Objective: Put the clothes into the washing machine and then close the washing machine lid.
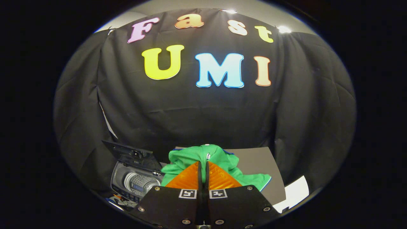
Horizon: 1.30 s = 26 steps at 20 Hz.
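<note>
Gripper view: gripper [203, 167] fingers pressed nearly together, seemingly pinching fold of green garment [219, 160], which bunches around and beyond tips, lifted above grey bench [254, 159]. Looks like carry step. Washing machine [135, 181] sits just left of fingers, lid [132, 155] up, drum open. Next move: swing left, lower, let go over drum. Raised lid edge could snag cloth. White paper [295, 192] lies right, out of way.
</note>
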Motion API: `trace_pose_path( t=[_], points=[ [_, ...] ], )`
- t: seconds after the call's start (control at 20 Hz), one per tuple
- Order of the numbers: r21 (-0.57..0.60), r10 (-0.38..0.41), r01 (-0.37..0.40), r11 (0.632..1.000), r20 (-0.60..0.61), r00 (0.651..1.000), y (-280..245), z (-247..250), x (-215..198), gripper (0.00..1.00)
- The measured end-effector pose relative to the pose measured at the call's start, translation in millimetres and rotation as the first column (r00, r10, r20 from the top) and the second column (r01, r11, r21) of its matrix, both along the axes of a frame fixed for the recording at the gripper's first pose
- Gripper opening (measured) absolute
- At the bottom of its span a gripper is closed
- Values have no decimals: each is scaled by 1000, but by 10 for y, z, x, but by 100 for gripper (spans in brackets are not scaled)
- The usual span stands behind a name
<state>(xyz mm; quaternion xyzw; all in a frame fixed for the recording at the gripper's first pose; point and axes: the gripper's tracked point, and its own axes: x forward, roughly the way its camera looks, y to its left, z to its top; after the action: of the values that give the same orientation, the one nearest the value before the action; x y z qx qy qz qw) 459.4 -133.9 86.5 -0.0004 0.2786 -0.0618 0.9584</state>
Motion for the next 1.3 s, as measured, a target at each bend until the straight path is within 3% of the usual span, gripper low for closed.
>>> trace_pose_path(
  t=[0.55,0.85,1.3],
  points=[
    [9,191,-191,982,19,982,1327,264,-238,0],
    [-52,194,-192,980,21,981,2081,163,-114,0],
    [-76,98,-95,993,29,995,3030,-171,69,0]
  ],
)
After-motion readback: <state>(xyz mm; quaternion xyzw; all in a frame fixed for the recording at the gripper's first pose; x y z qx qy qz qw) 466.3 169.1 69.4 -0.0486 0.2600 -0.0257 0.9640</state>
